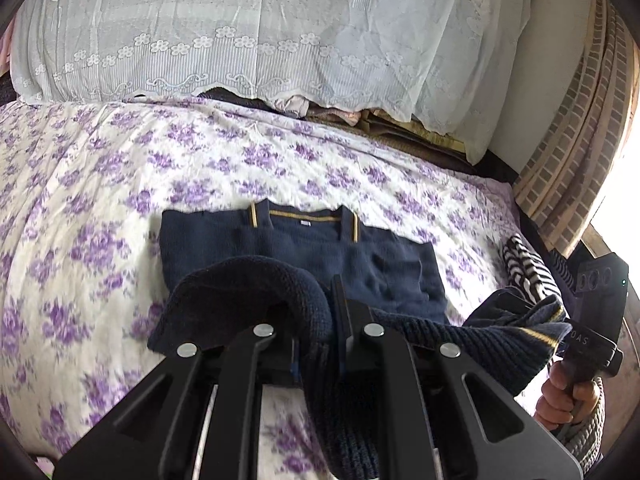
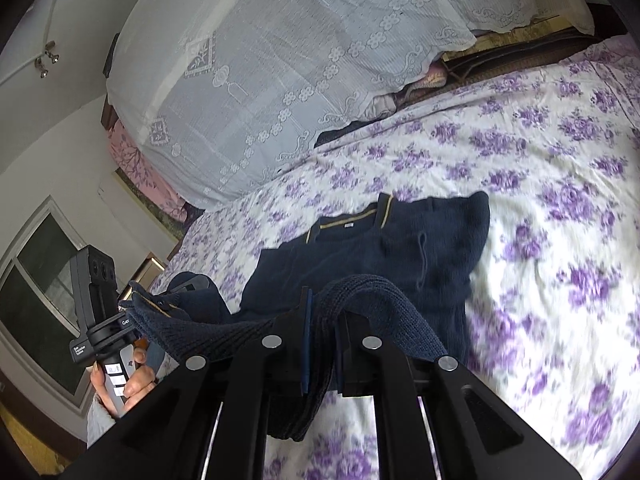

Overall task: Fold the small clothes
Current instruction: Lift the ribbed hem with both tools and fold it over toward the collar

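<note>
A navy knit sweater (image 1: 304, 252) with mustard trim at the collar lies on the flowered bedspread (image 1: 80, 200), its upper half flat and sleeves folded in. My left gripper (image 1: 320, 320) is shut on the ribbed bottom hem, which bulges over the fingers and hangs off the bed. The same hem stretches right to my right gripper (image 1: 516, 312), held by a hand. In the right wrist view the sweater (image 2: 360, 256) lies ahead, and my right gripper (image 2: 322, 332) is shut on the knit hem; the left gripper (image 2: 176, 304) holds the other corner at the left.
A big bundle under a white lace cover (image 1: 240, 32) fills the far side of the bed, with folded things tucked below it. A striped black-and-white garment (image 1: 524, 264) lies at the bed's right edge. A window (image 2: 44, 280) and wall stand at the left in the right wrist view.
</note>
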The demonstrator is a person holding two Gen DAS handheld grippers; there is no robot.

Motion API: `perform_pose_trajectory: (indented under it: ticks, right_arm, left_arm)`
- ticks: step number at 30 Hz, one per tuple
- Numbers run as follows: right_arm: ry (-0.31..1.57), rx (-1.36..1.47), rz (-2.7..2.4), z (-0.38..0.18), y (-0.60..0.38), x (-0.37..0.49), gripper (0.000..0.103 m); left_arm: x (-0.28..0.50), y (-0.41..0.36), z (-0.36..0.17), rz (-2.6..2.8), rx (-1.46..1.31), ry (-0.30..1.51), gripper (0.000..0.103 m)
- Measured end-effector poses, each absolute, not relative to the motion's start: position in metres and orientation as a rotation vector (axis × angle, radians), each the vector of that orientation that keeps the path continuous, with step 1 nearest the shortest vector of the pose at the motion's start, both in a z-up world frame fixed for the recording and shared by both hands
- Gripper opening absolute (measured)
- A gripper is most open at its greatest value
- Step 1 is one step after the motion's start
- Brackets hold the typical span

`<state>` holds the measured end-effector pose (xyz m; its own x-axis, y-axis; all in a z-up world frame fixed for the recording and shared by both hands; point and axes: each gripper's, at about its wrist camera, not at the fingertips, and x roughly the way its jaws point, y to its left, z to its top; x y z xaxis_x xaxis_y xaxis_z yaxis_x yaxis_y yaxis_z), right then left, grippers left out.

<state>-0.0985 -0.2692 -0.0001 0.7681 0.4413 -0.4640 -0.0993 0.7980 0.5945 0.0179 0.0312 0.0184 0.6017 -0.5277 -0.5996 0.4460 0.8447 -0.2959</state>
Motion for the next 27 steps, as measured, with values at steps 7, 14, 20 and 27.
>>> perform_pose_trajectory:
  ticks: [7, 14, 20, 27]
  right_arm:
    - [0.620, 0.594, 0.299, 0.007, -0.273, -0.066, 0.010]
    - [0.625, 0.640, 0.267, 0.001, -0.282, -0.038, 0.010]
    - [0.652, 0.672, 0.234, -0.011, -0.293, -0.011, 0.010]
    - [0.696, 0.727, 0.200, -0.028, -0.298, 0.028, 0.010]
  left_arm:
    - [0.044, 0.030, 0.023, -0.543, -0.152, 0.736, 0.011]
    - [0.070, 0.027, 0.012, -0.517, -0.176, 0.761, 0.011]
    - [0.098, 0.022, -0.001, -0.488, -0.204, 0.791, 0.011]
    - [0.127, 0.023, -0.020, -0.452, -0.271, 0.842, 0.011]
